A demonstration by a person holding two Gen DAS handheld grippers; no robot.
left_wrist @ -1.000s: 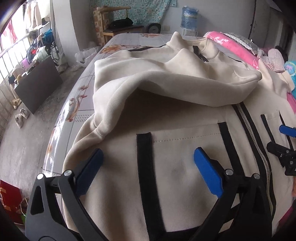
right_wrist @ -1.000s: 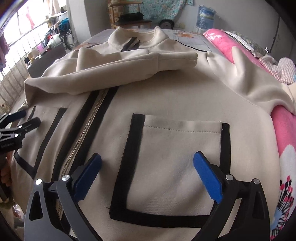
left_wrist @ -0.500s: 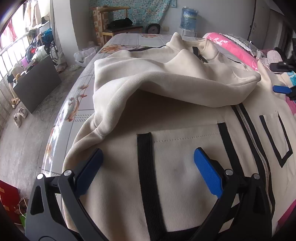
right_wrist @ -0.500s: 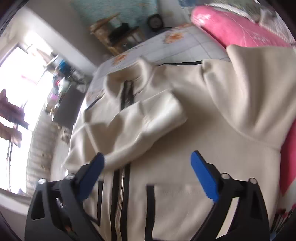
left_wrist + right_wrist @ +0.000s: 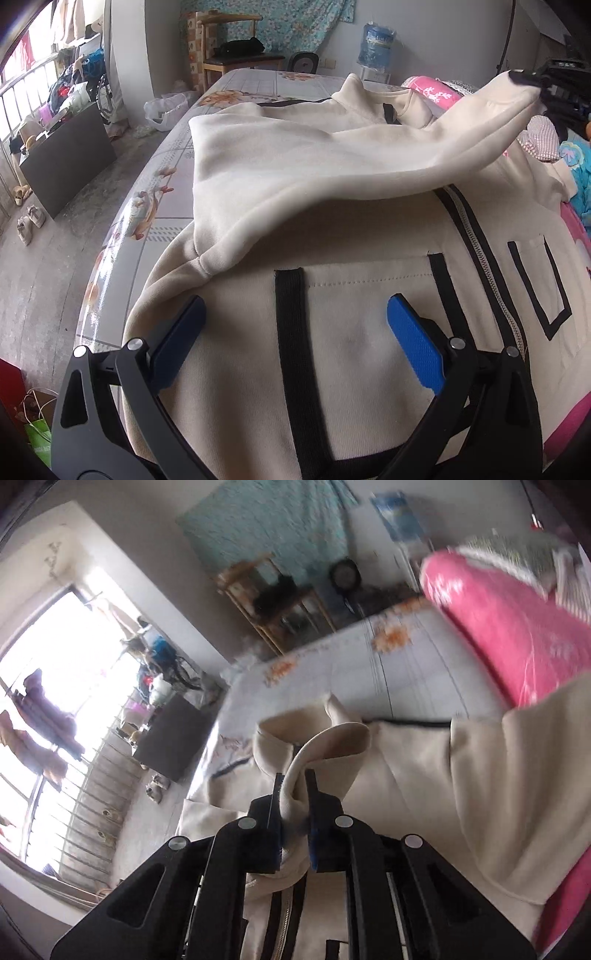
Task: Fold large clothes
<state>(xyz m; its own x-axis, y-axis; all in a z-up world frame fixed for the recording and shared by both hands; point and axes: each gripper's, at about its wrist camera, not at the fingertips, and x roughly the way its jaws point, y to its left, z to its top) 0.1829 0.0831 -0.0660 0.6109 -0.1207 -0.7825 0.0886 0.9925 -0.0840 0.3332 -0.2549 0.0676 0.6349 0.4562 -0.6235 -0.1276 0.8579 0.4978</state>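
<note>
sleeve cuff (image 5: 325, 753) pinched and lifted off cream jacket (image 5: 369, 332) spread on bed (image 5: 251, 85)

right gripper (image 5: 293, 794) closing, clamped on cuff, likely to refold the sleeve; left gripper (image 5: 295, 332) spread wide, empty, hovering above pocket (image 5: 365, 306), ready to pin.

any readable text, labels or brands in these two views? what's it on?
None legible.
Water bottle by the far wall: blue label with print, too small and blurred to read.
Green bag on the floor: faint white print, unreadable.
Cream jacket: black trim only, no lettering visible.
Right wrist view: motion-blurred, nothing readable.
</note>
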